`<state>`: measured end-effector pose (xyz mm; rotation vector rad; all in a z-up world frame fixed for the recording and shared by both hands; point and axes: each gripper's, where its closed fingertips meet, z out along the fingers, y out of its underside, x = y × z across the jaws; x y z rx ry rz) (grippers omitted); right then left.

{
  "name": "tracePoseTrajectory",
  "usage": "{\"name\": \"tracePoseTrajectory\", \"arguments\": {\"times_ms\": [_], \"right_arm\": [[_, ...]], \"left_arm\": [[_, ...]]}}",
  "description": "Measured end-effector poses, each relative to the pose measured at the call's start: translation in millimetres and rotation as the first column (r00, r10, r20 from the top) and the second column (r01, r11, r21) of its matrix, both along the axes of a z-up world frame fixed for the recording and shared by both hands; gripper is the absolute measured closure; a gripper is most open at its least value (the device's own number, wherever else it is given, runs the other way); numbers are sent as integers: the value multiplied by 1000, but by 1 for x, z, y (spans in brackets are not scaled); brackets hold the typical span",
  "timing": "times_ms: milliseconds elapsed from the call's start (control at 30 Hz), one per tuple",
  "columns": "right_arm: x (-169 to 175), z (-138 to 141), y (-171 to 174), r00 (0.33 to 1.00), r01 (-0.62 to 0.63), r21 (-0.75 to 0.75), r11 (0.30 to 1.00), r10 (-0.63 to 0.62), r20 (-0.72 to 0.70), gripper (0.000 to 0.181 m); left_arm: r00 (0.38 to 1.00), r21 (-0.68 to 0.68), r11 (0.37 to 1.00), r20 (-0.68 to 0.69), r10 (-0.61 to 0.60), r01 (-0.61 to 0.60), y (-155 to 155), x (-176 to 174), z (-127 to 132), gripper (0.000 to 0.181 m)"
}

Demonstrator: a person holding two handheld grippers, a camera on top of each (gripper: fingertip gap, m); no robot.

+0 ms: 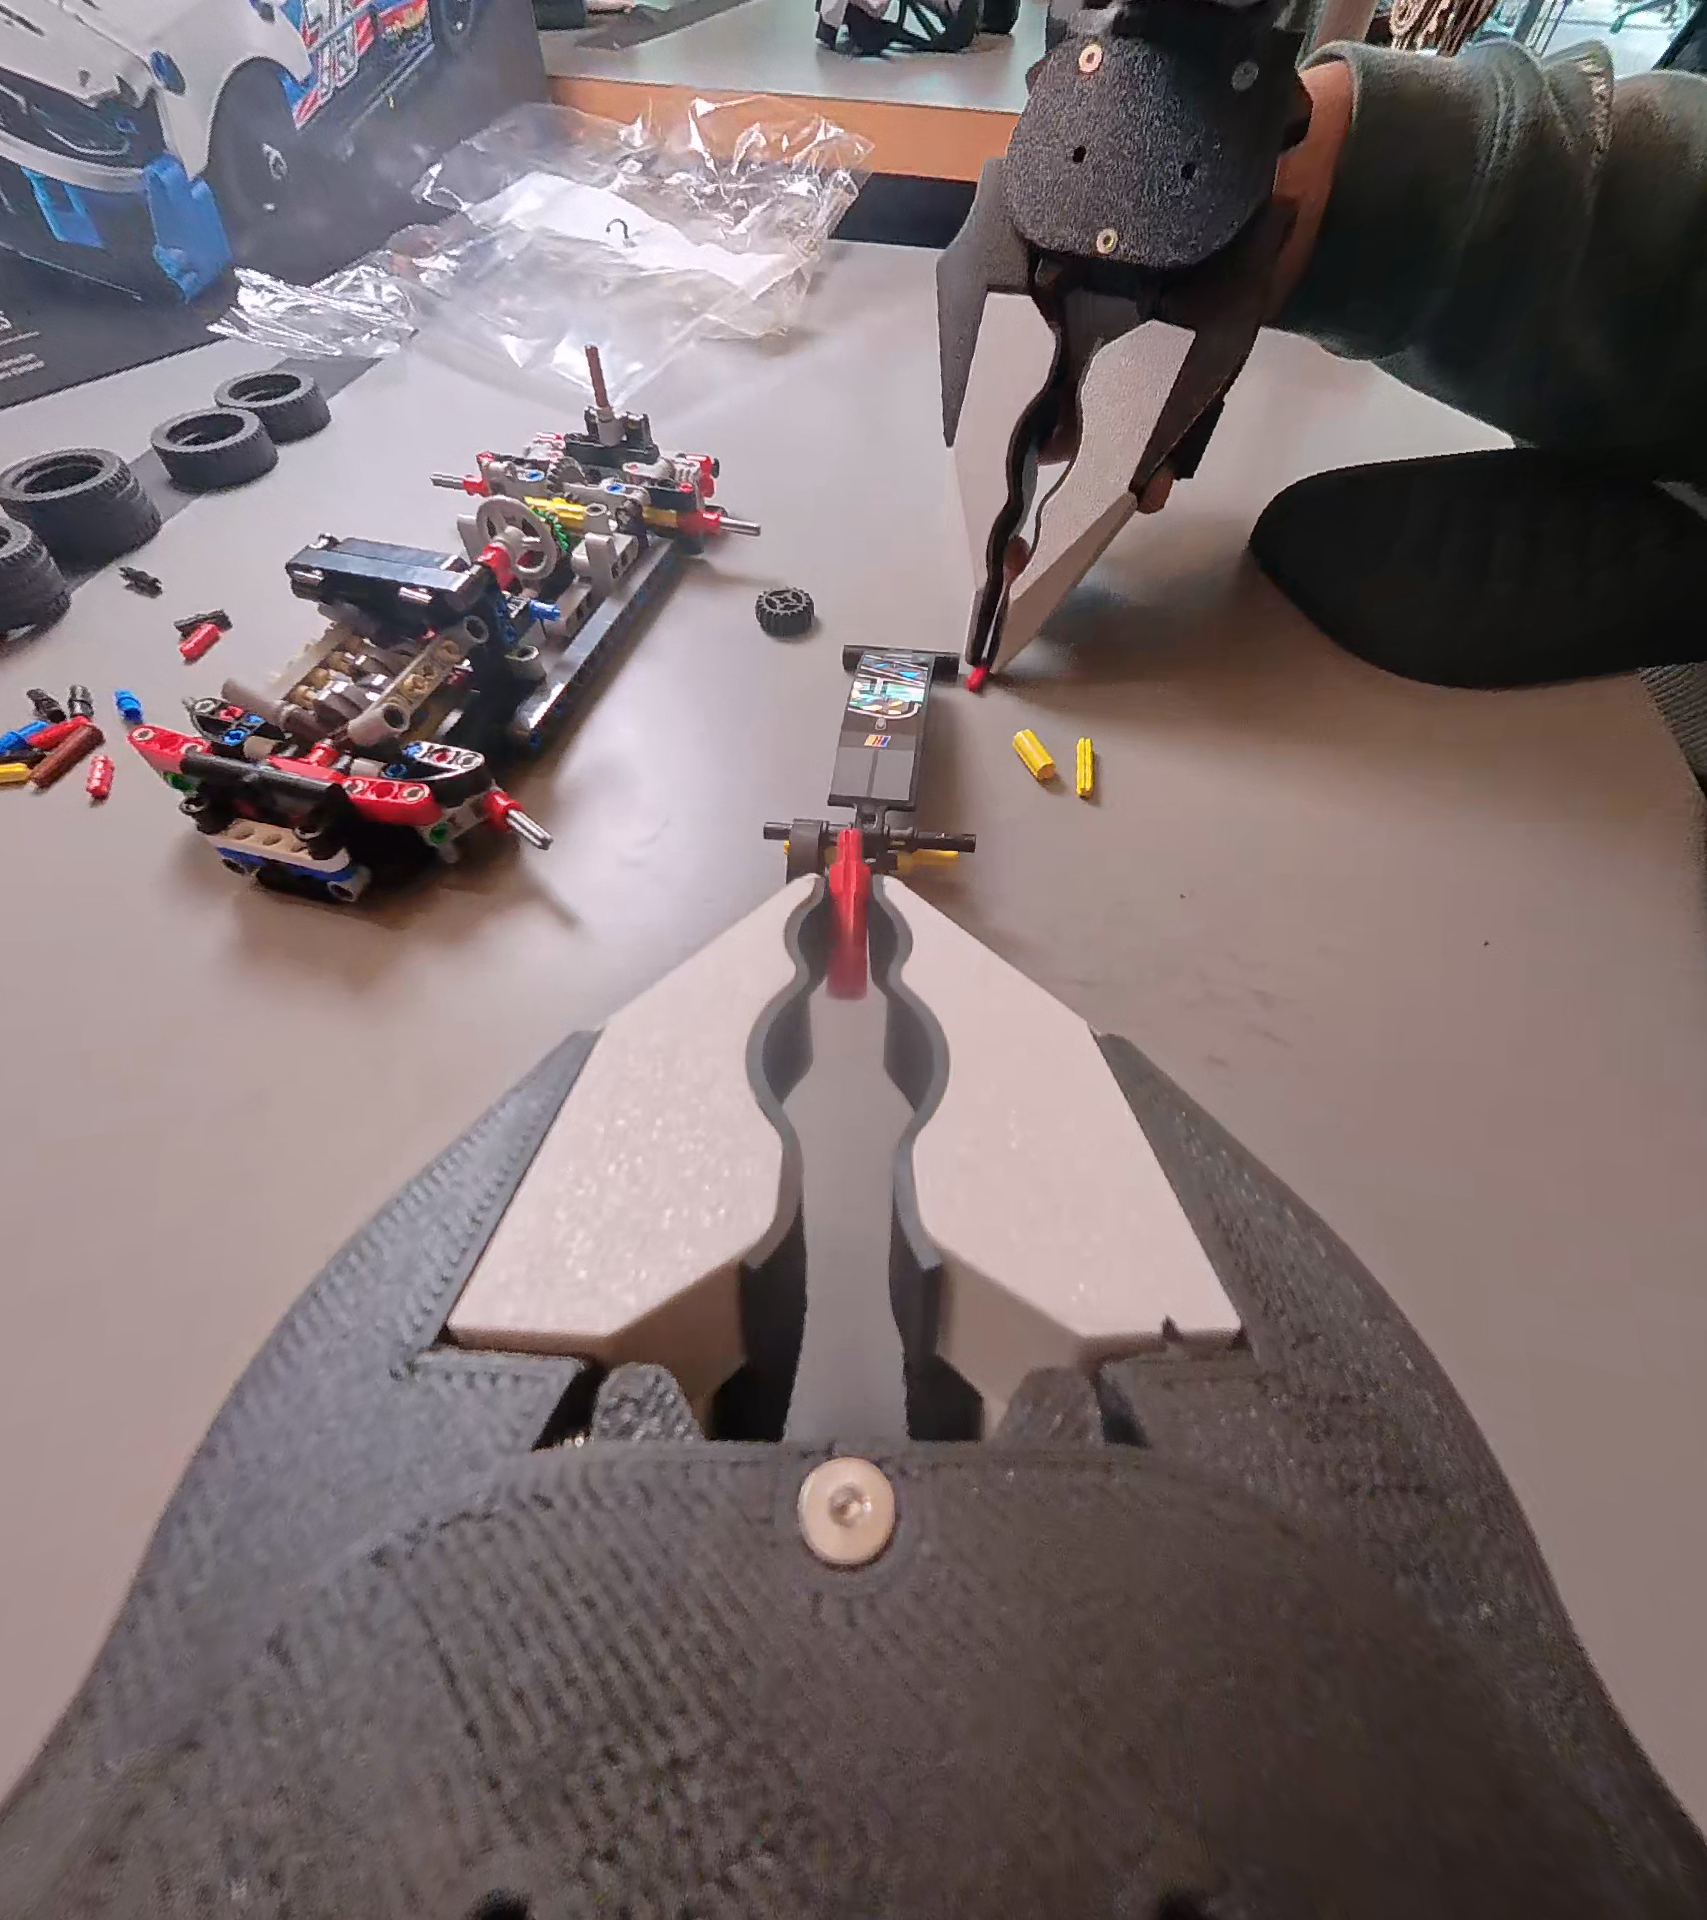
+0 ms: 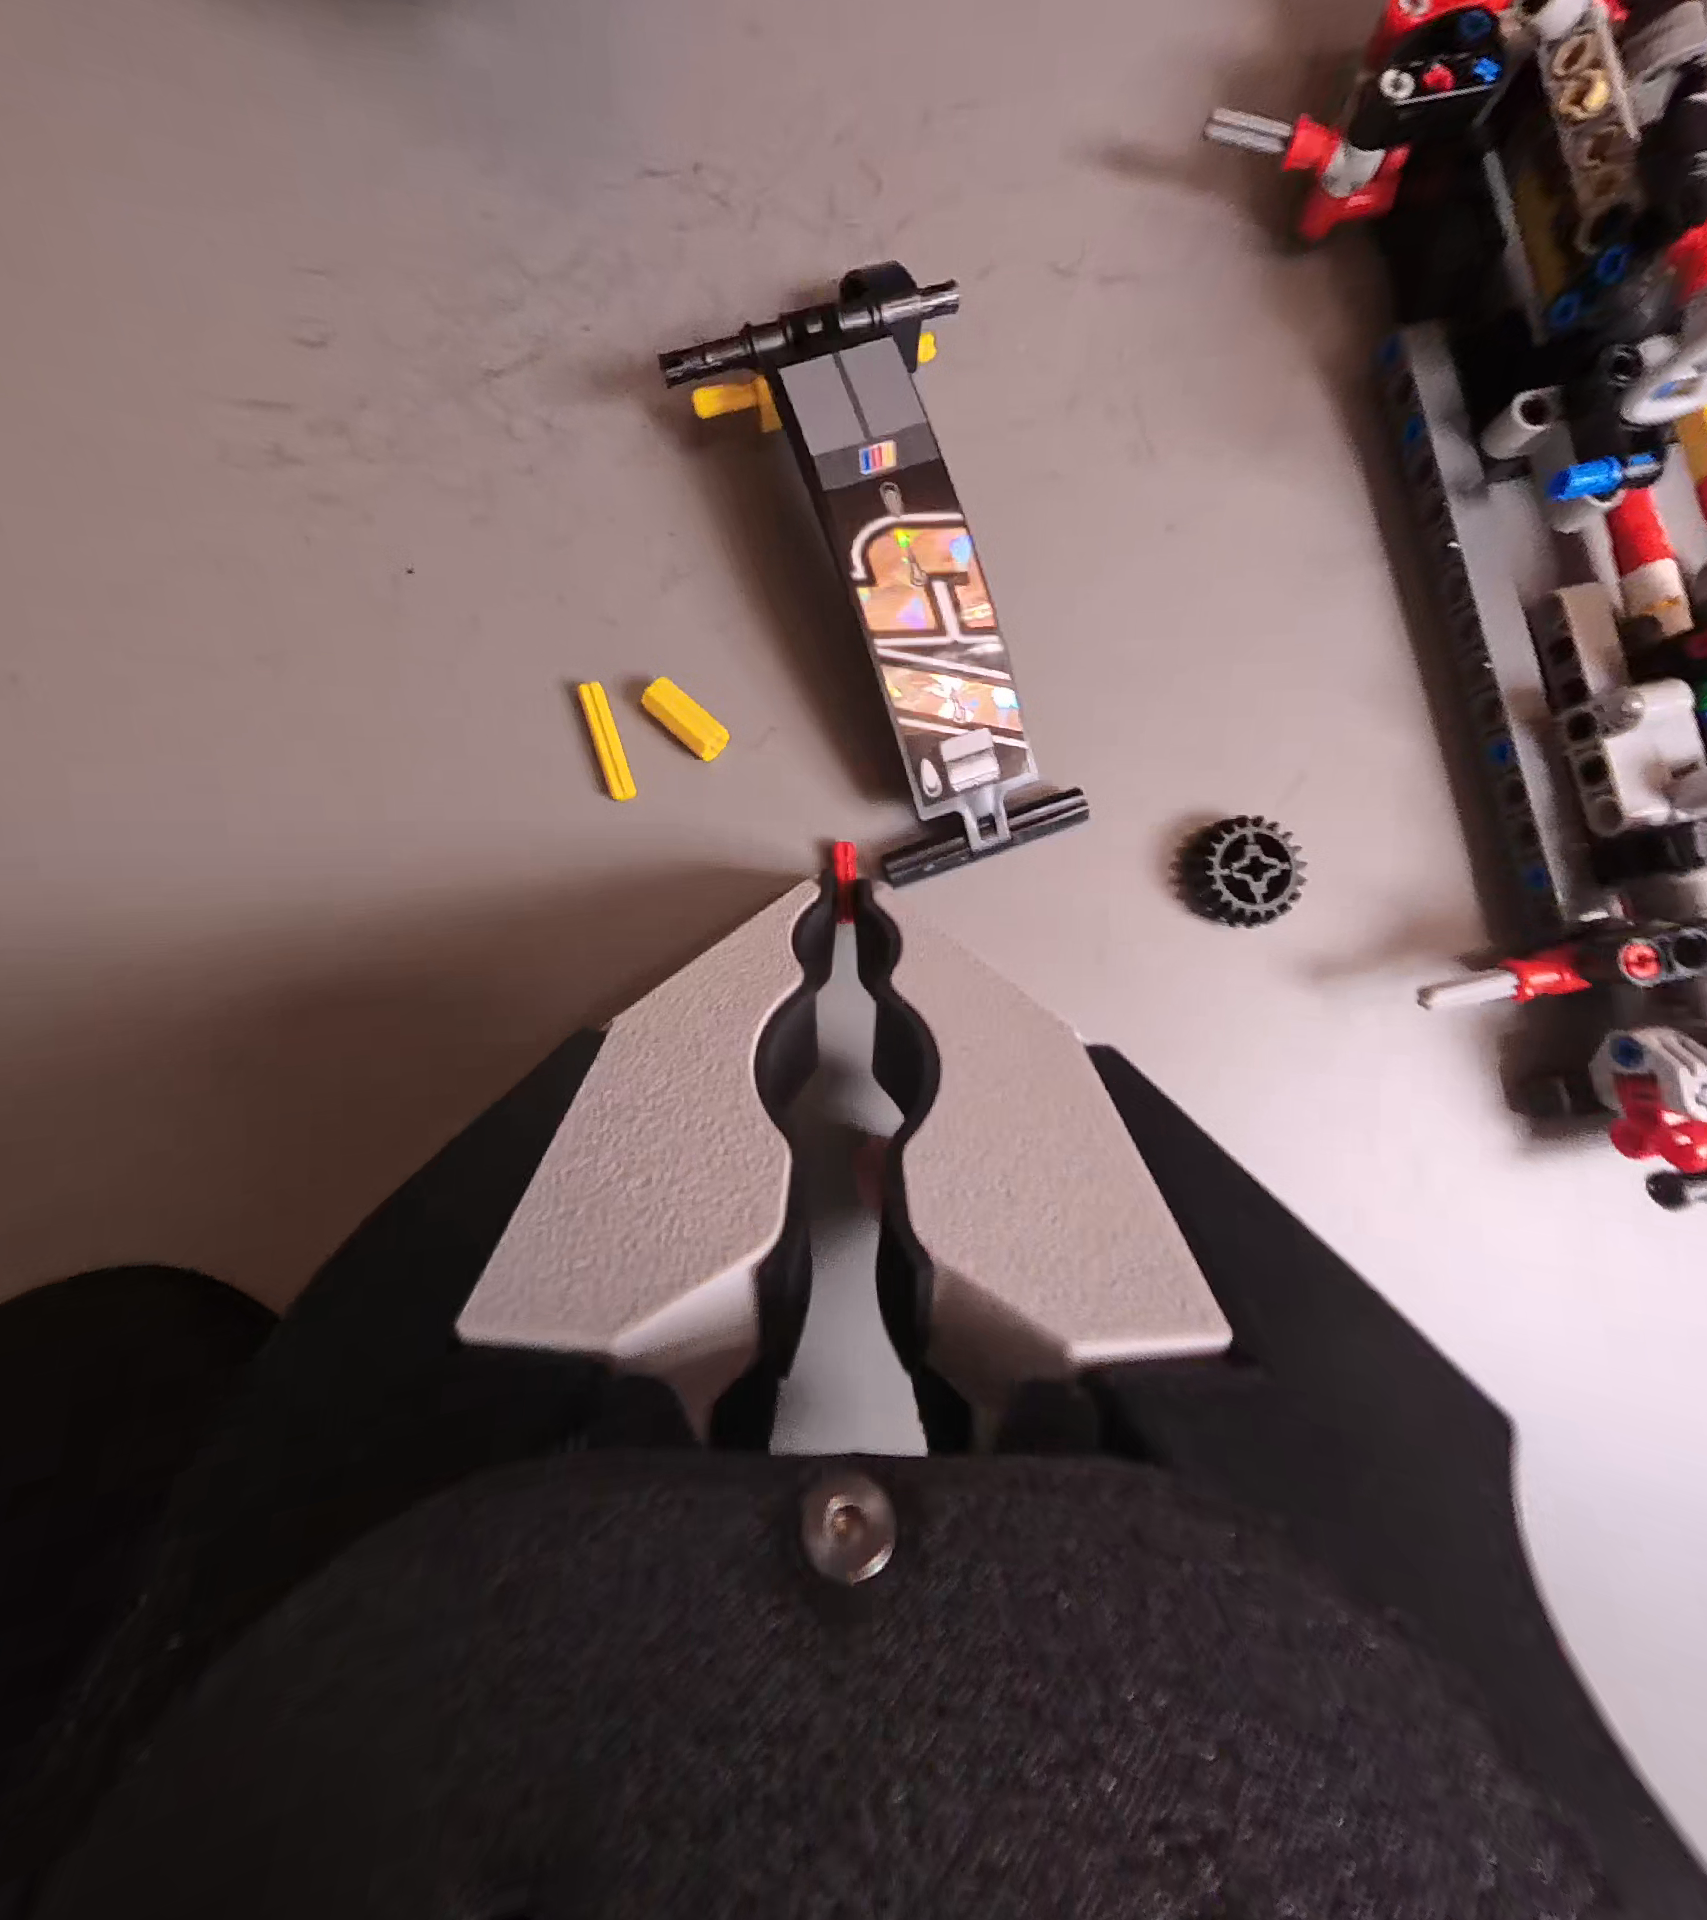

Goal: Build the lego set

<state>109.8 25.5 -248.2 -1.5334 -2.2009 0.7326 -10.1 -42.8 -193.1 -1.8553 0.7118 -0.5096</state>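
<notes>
My left tongs [image 1: 847, 904] are clamped on a red piece [image 1: 847, 914] just short of the black panel [image 1: 882, 727], which lies flat on the grey table [image 1: 1244, 1039]. My right tongs [image 2: 844, 899] pinch a small red pin [image 2: 844, 868] whose tip touches the table just beside the panel's far crossbar. Two yellow axles [image 2: 646, 732] lie beside the panel, and a black gear [image 2: 1238, 871] lies between the panel and the half-built chassis [image 1: 433, 665]. Beyond the chassis sit four tyres [image 1: 90, 499], loose pins [image 1: 7, 758], empty plastic bags [image 1: 600, 239] and the box [image 1: 101, 156].
</notes>
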Motion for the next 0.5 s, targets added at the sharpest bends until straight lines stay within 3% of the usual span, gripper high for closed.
{"name": "tracePoseTrajectory", "arguments": {"times_ms": [100,200,300,400,500], "right_arm": [[5,5,-2,996,-81,31,996,79,41,181],[-23,59,15,989,-73,-17,997,71,-128,181],[-68,92,51,979,-74,132,988,97,-181,181],[-112,96,81,985,-85,134,987,104,-138,181],[-118,94,76,986,-141,52,989,145,-85,181]], "left_arm": [[1000,6,1000,4,-5,5,-1,0,2,177],[1000,7,1000,10,-15,15,-1,1,3,177],[1000,-2,1000,18,-21,21,-1,2,0,177],[1000,-16,1000,21,-18,18,-1,2,-3,177],[1000,-10,1000,9,-8,9,0,-1,-4,177]]}}
